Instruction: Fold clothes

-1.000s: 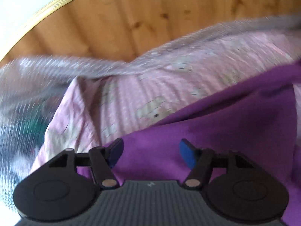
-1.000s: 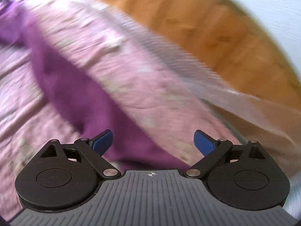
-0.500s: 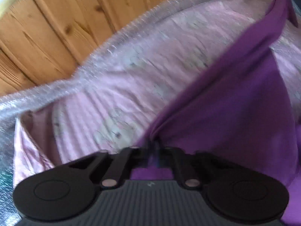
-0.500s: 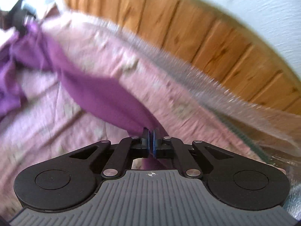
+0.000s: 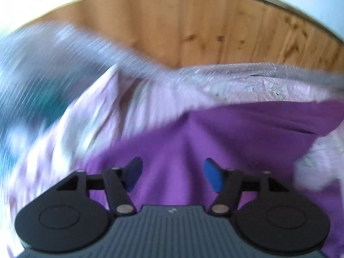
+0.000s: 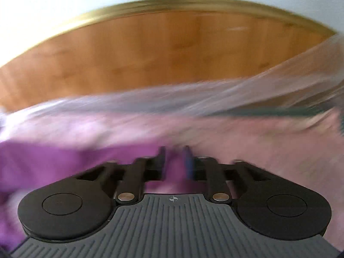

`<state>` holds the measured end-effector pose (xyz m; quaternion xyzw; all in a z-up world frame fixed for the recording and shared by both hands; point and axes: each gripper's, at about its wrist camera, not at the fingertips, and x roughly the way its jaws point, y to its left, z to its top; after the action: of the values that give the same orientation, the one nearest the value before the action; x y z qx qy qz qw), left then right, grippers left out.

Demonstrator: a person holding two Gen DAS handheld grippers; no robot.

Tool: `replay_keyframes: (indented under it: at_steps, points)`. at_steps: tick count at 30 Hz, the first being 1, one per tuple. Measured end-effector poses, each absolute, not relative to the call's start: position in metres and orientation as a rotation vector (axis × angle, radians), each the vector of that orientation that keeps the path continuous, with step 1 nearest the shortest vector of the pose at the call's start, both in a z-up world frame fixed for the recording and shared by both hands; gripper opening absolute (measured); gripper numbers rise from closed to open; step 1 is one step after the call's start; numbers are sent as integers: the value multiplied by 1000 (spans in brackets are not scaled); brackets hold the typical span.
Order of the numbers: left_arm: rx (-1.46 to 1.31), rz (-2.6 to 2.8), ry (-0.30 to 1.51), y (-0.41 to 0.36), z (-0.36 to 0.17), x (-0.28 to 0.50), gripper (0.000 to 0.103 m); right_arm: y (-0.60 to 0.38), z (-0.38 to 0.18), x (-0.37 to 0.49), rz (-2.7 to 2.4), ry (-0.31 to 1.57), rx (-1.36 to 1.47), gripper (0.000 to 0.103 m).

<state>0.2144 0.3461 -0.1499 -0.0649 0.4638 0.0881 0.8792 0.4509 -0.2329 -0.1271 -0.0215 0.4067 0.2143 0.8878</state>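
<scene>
Left gripper (image 5: 172, 174) splayed empty over the purple garment (image 5: 247, 129) on the pink sheet (image 5: 150, 99), right gripper (image 6: 175, 159) barely parted around its edge (image 6: 174, 169); risk: cloth snags, fold drags.

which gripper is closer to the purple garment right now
Right. The right gripper has the purple garment between its nearly closed fingers; the left gripper hangs open over it, gripping nothing.
</scene>
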Motion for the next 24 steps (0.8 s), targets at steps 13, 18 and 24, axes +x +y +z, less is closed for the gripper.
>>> replay_keyframes:
  at_steps: [13, 18, 24]
  points:
    - [-530, 256, 937, 345, -140, 86, 88, -95, -216, 163, 737, 1058, -116, 61]
    - [-540, 163, 864, 336, -117, 93, 4, -101, -208, 175, 634, 1043, -111, 7]
    - [-621, 83, 671, 363, -38, 87, 4, -143, -87, 190, 563, 752, -209, 4]
